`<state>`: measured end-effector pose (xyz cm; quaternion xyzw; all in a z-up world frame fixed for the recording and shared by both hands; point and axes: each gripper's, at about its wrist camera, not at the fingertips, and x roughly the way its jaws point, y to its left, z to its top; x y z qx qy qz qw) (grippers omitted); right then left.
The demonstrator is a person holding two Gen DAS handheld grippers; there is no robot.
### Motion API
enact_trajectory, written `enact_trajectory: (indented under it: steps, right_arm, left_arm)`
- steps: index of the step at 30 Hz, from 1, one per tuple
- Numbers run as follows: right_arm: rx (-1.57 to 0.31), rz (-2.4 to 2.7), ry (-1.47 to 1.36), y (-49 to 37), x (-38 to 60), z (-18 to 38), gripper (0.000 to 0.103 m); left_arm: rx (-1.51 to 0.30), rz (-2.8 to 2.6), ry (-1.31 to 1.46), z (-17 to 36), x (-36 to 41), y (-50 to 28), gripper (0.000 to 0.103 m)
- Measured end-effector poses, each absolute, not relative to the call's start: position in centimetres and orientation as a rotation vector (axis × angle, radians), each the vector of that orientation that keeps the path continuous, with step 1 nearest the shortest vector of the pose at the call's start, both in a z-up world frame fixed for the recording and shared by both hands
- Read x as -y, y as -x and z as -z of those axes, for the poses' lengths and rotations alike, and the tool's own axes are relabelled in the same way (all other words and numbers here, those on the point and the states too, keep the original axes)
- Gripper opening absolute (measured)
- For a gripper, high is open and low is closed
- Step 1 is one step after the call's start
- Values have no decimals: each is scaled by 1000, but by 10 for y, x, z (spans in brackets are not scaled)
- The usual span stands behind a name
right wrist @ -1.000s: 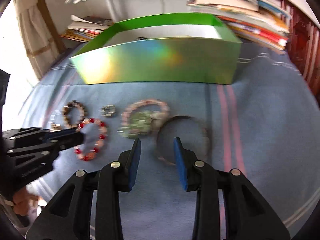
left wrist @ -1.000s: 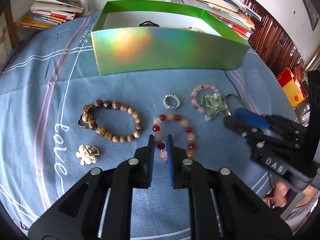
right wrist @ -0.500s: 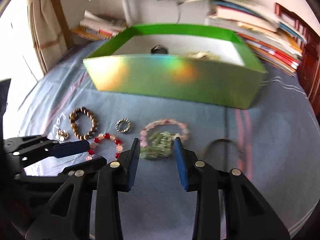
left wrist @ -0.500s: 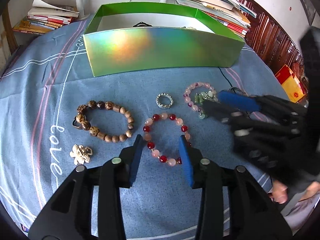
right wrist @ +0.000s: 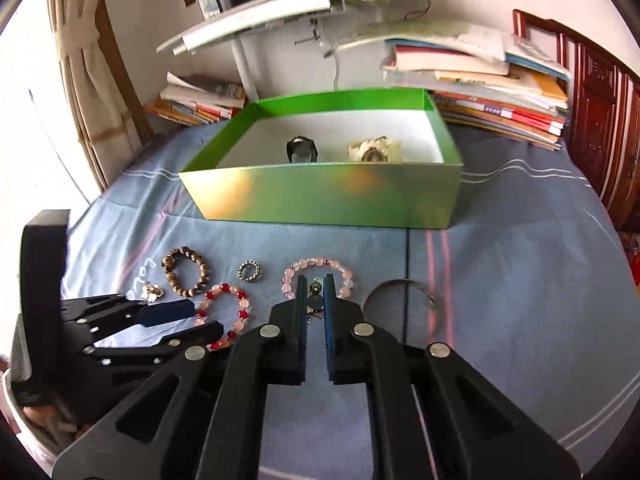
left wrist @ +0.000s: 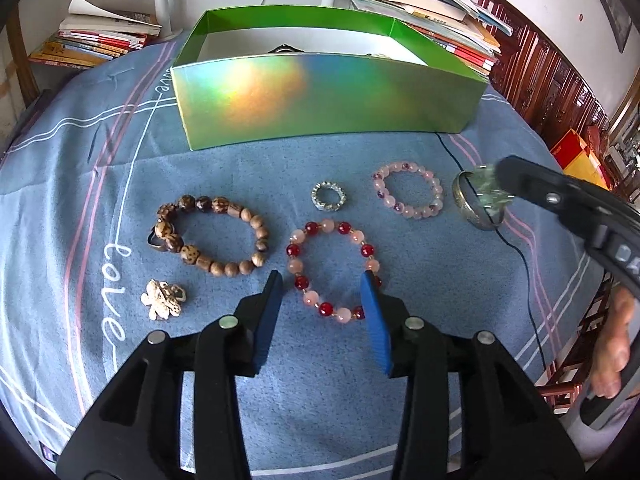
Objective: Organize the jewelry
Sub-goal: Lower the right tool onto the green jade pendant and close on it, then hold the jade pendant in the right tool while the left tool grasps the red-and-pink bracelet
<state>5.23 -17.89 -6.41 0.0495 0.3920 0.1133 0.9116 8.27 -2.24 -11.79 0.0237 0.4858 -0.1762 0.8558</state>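
Jewelry lies on a blue cloth before a green box (left wrist: 320, 104). My left gripper (left wrist: 322, 292) hovers low over the near half of a red-and-pink bead bracelet (left wrist: 293, 250). Its jaws are opening and the pads do not touch the beads. My right gripper (right wrist: 316, 284) is shut on a pale green bead piece (right wrist: 316, 300), lifted off the cloth above a pink bead bracelet (right wrist: 316, 261). In the left wrist view that green piece (left wrist: 486, 190) hangs at the right gripper's tip, over a metal bangle (left wrist: 460, 196).
A brown wooden bead bracelet (left wrist: 191, 254), a white flower brooch (left wrist: 162, 300) and a small silver ring (left wrist: 328, 207) lie to the left. Inside the box sit a dark watch (right wrist: 302, 150) and a cream watch (right wrist: 374, 150). Book stacks (right wrist: 480, 96) stand behind. A thin black cable (left wrist: 516, 248) crosses the cloth.
The right gripper shifted left from the bangle, closed on the green piece and lifted it off the pink bracelet. The left gripper's jaws spread apart over the red-and-pink bracelet.
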Motion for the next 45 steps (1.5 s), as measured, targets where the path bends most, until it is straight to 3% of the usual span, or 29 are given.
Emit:
enact_trajectory:
  steps: [7, 13, 41, 45]
  right_arm:
    - [-903, -269, -108, -47, 170, 91, 10]
    - [-927, -216, -140, -43, 181, 104, 32]
    - [-950, -250, -110, -44, 163, 117, 33]
    - [-933, -210, -98, -44, 164, 116, 36]
  left_arm:
    - [-1019, 382, -53, 117, 27, -80, 41]
    - [-1018, 378, -51, 118, 26, -81, 44]
    - [-979, 331, -50, 120, 31, -84, 47]
    - [-963, 270, -83, 120, 34, -84, 36]
